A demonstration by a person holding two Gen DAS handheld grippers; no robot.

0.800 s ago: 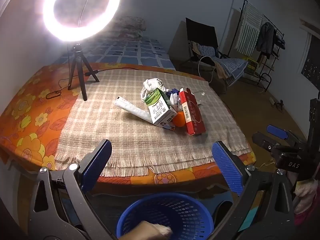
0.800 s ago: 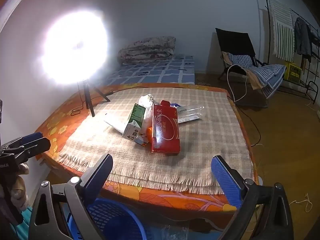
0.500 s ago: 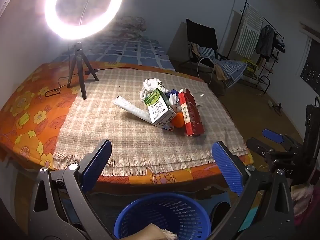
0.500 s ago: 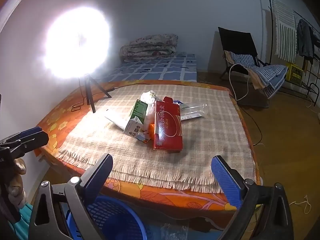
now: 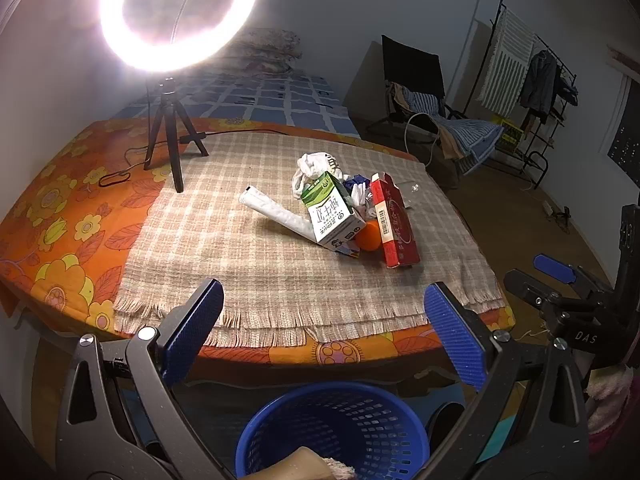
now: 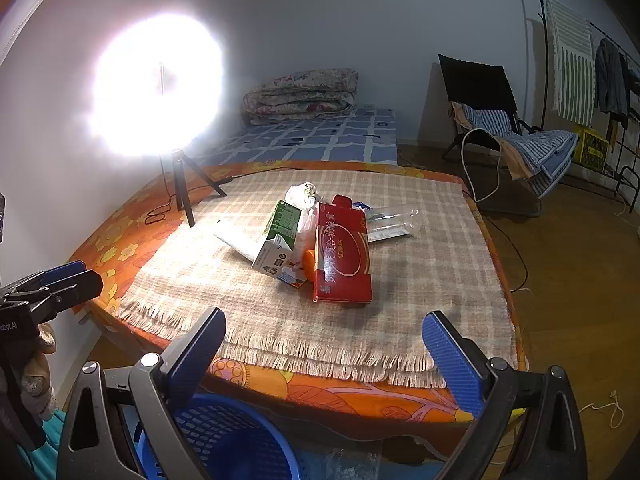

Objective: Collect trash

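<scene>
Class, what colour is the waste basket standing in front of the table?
The basket is blue, with a perforated wall; the left wrist view shows it best.

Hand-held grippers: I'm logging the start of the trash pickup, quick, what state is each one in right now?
Left hand-held gripper: open, holding nothing.
Right hand-held gripper: open, holding nothing.

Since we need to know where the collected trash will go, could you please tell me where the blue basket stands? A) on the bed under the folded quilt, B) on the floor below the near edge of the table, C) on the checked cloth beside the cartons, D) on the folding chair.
B: the blue basket sits low on the floor, below the table's near edge, under the open left gripper.
</scene>
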